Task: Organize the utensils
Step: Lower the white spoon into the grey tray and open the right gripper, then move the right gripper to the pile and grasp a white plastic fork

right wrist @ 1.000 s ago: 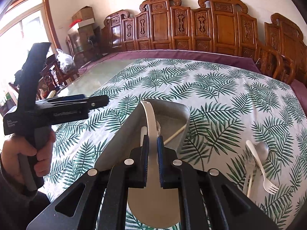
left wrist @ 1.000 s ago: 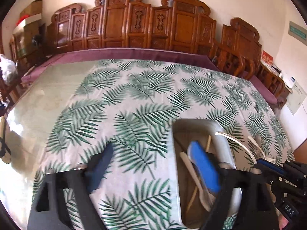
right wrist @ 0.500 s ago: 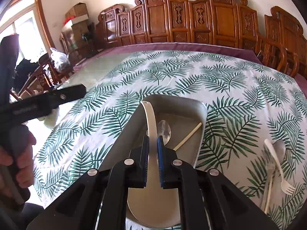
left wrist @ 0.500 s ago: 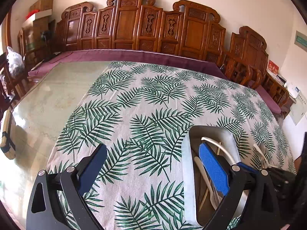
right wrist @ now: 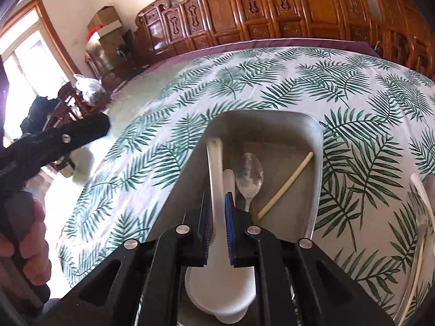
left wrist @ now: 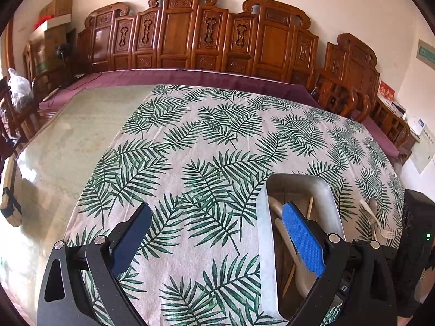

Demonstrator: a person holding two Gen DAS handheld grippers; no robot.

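Note:
A grey metal tray (right wrist: 317,163) lies on the palm-leaf tablecloth (right wrist: 272,87). In it are a metal spoon (right wrist: 248,174), a pale chopstick (right wrist: 285,184) and a short white handle (right wrist: 229,179). My right gripper (right wrist: 216,198) holds a large white soup spoon (right wrist: 214,160) by its handle, low over the tray's near end. Its jaws are opening, and the pads still touch the handle. My left gripper (left wrist: 216,207) stands wide open over the cloth with nothing between its fingers. Its right finger (left wrist: 301,239) hangs over the tray (left wrist: 262,231).
A white plastic fork (left wrist: 378,224) and more white cutlery (right wrist: 421,190) lie on the cloth right of the tray. Bare glass tabletop (left wrist: 68,149) shows to the left. Carved wooden chairs (left wrist: 190,32) line the far side. A hand (right wrist: 27,247) grips the left tool.
My right gripper has come down and forward with the white spoon, so the tray is now closer beneath it. The left gripper's jaws spread a little wider, and its view shifted slightly.

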